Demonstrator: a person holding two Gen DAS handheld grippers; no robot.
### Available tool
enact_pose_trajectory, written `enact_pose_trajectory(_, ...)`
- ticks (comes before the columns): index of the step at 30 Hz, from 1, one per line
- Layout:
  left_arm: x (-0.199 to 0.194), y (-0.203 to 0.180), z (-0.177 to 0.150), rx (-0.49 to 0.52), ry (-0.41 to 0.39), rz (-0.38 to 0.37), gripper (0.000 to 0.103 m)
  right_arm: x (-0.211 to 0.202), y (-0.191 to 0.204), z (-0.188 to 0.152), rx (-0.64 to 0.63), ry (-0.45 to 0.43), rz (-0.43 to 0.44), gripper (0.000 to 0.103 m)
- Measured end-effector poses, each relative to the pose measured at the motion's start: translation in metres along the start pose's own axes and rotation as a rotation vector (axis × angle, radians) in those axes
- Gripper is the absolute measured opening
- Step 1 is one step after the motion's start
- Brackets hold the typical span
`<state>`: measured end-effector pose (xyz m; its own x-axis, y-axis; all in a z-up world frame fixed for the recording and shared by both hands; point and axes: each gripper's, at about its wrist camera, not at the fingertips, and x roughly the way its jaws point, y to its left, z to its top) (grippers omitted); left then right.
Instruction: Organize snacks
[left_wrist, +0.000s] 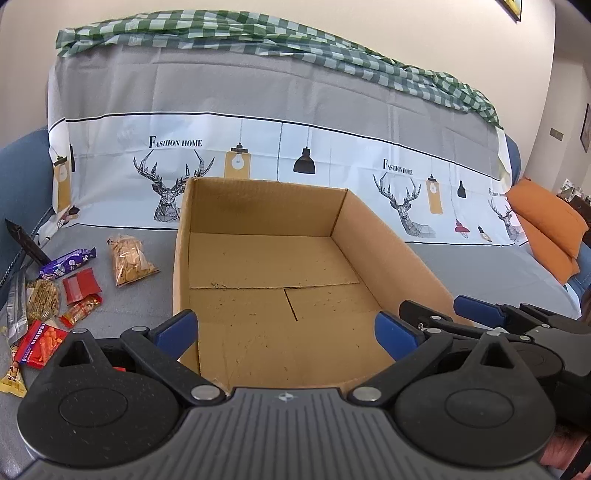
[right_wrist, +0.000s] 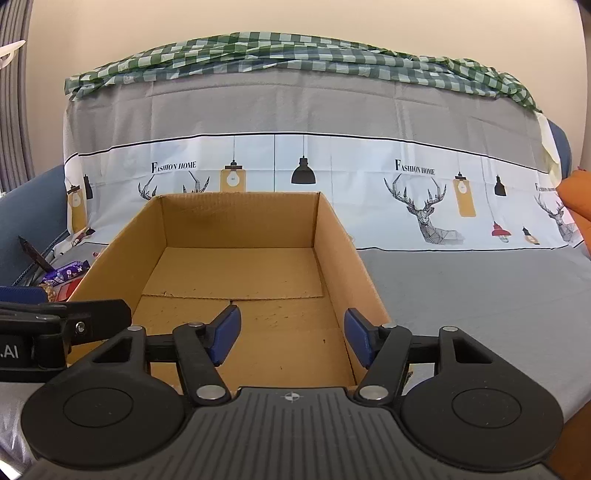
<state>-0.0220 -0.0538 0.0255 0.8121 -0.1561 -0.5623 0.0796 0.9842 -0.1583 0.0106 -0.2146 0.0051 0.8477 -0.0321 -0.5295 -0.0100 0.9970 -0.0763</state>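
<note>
Snacks (left_wrist: 55, 295) lie left of the cardboard box (left_wrist: 258, 206), apparently apart. Left gripper (left_wrist: 286, 328) gapes wide, right gripper (right_wrist: 291, 338) narrower; both hold nothing.

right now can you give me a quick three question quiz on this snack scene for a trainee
1. True or false: the cardboard box already holds snacks.
2. In the left wrist view, the snacks lie on which side of the box? A) left B) right C) inside it
3. Name the snack nearest the box's left wall.

Key
1. False: only the bare floor shows.
2. A: the clear bag of crackers, the purple packet and the red packets lie left of it on the grey cover.
3. The clear bag of crackers.
</note>
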Motion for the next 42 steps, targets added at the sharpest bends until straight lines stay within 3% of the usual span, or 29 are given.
enact_pose_trajectory(6,0.0,0.001,0.0,0.005,0.008,-0.01,0.091,-0.001,0.002,0.0,-0.008,-0.002,0.012,0.064)
enact_pose_trajectory(9,-0.001,0.002,0.001,0.012,0.006,-0.005,0.08,-0.001,0.005,0.0,-0.015,-0.006,0.011,0.062)
enact_pose_trajectory(11,-0.002,0.004,0.001,0.015,0.003,0.0,0.061,-0.002,0.007,0.001,-0.02,-0.013,0.013,0.059)
enact_pose_trajectory(12,-0.003,0.005,0.001,0.016,0.002,0.003,0.056,-0.003,0.008,0.001,-0.022,-0.015,0.015,0.055)
enact_pose_trajectory(14,-0.006,0.008,0.002,0.015,-0.001,0.001,0.035,-0.004,0.01,0.002,-0.026,-0.021,0.026,0.048)
enact_pose_trajectory(16,-0.01,0.014,0.003,0.011,-0.003,-0.017,0.024,-0.006,0.014,0.004,-0.024,-0.032,0.043,0.042)
enact_pose_trajectory(22,-0.025,0.051,0.02,-0.061,0.016,-0.036,0.024,-0.014,0.034,0.014,-0.009,-0.063,0.108,0.04)
enact_pose_trajectory(29,-0.027,0.124,0.056,-0.071,0.013,0.0,0.024,-0.03,0.09,0.019,-0.093,-0.104,0.286,0.042)
enact_pose_trajectory(33,-0.012,0.176,0.059,-0.097,0.031,0.025,0.024,-0.031,0.126,0.019,-0.148,-0.107,0.383,0.051)
enact_pose_trajectory(37,0.003,0.222,0.05,-0.172,0.062,0.067,0.024,-0.019,0.164,0.016,-0.201,-0.081,0.467,0.052)
enact_pose_trajectory(40,0.011,0.251,0.049,-0.24,0.086,0.095,0.032,-0.009,0.193,0.01,-0.263,-0.062,0.517,0.054)
enact_pose_trajectory(42,0.015,0.264,0.048,-0.251,0.095,0.137,0.037,0.0,0.211,0.006,-0.317,-0.057,0.549,0.063)
